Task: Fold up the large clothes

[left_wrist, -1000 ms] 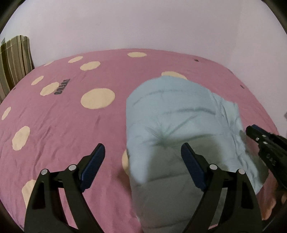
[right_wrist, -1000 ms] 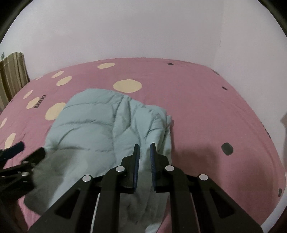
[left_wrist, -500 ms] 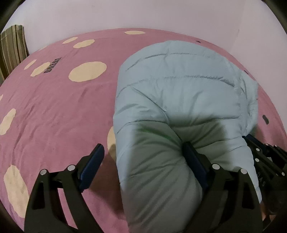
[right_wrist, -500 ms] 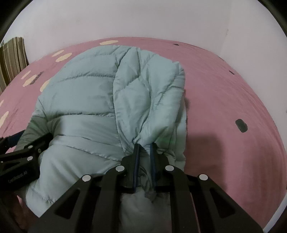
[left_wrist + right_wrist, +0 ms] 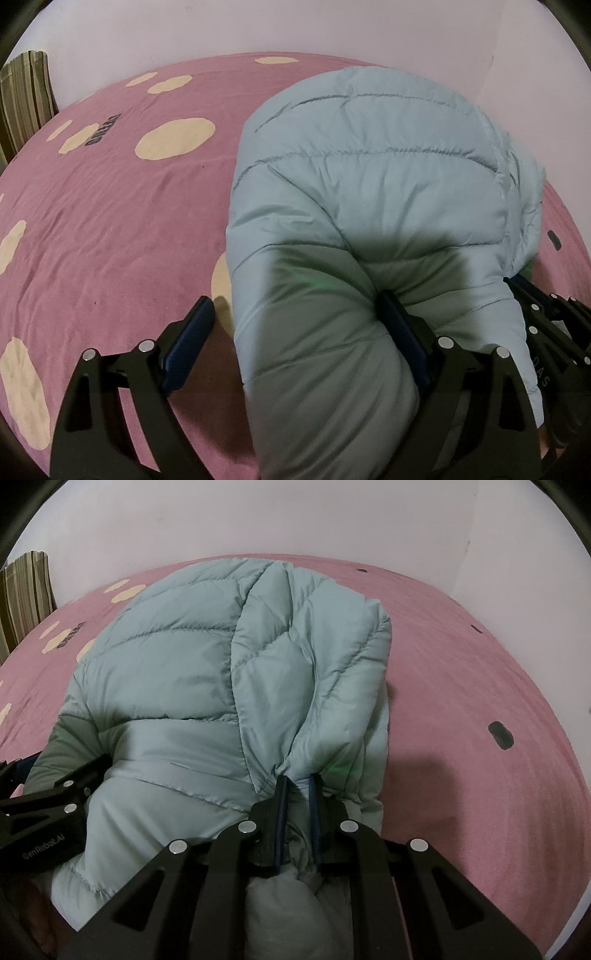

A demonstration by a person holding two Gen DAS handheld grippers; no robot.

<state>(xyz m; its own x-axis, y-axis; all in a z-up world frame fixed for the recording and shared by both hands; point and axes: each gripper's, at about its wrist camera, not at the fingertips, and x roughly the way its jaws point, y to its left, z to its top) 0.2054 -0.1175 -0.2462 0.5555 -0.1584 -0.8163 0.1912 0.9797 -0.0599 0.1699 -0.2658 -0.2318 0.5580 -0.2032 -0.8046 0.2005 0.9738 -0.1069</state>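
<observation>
Over on your left, the striped cushion [image 5: 26, 99] sits far out beyond the left gripper [image 5: 295, 332], propped against the wall [image 5: 295, 26] and well clear of the work. Across the pink bedspread [image 5: 110, 221] with its cream dots, nothing else lies in your path. The left tongs stand spread wide: the outer finger hangs over bare bedspread, the inner finger presses into the side of the pale blue puffer jacket [image 5: 369, 184], and a thick roll of padding sits between them without being pinched, so that side is released. The jacket itself is bunched on the bed straight ahead of both tools, its near edge heaped up against them. Moving right, the right gripper [image 5: 297, 805] is clenched on a gathered tuck of the jacket [image 5: 229, 672], fabric puckering out from between the pads. By my reading you're mid-fold, with the near portion drawn in and the bulk humped rather than flat. The next move likely calls for the left tongs to take a matching bite of the edge, so both sides travel together. What stands in the way is the puffiness: the filling springs back and may slip. Further right, only bedspread and the corner of the wall
</observation>
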